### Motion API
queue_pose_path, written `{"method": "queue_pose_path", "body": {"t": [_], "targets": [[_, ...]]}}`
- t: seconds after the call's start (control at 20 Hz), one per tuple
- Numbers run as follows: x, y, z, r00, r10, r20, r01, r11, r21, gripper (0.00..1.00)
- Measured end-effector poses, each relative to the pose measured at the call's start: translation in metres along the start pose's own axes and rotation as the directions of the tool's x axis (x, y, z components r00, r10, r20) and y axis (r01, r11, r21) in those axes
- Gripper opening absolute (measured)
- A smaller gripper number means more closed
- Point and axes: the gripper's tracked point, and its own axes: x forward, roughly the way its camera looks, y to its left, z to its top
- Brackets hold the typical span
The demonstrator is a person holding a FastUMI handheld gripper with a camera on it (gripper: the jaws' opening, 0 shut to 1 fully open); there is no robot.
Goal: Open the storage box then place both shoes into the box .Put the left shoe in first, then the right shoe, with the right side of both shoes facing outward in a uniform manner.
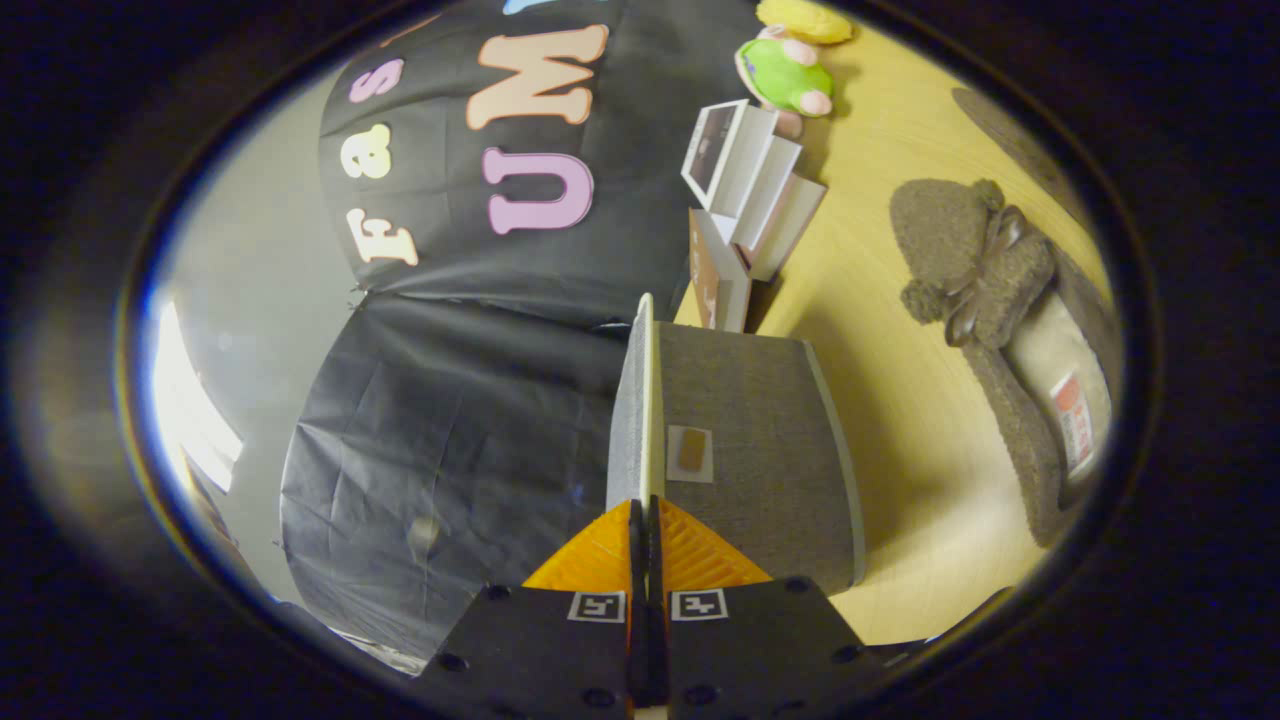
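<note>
Now: fingers point(645, 520) pinching lid point(645, 400) | grey fabric storage box point(750, 450)

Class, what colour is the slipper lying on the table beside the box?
Brownish grey, fuzzy, with a matching bow; the slipper shows best in the gripper view.

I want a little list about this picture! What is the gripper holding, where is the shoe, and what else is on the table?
gripper: fingers closed together on the thin edge of the box lid
storage box: grey fabric, just ahead of the fingers, lid lifted
shoe: grey fuzzy slipper with a bow, lying on the table beside the box, not inside
table: light wood
books: beyond the box, by the black wall cloth
plush toy: green and pink, beyond the books
</note>
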Motion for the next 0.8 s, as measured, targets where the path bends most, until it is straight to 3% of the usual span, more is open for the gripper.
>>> {"method": "queue_pose_path", "body": {"t": [0.4, 0.8], "targets": [[-0.002, 0.07, 0.001, 0.998, 0.062, -0.016, -0.063, 0.993, -0.097, 0.03], [0.036, 0.156, -0.037, 0.99, 0.138, -0.027, -0.14, 0.968, -0.21, 0.03]]}}
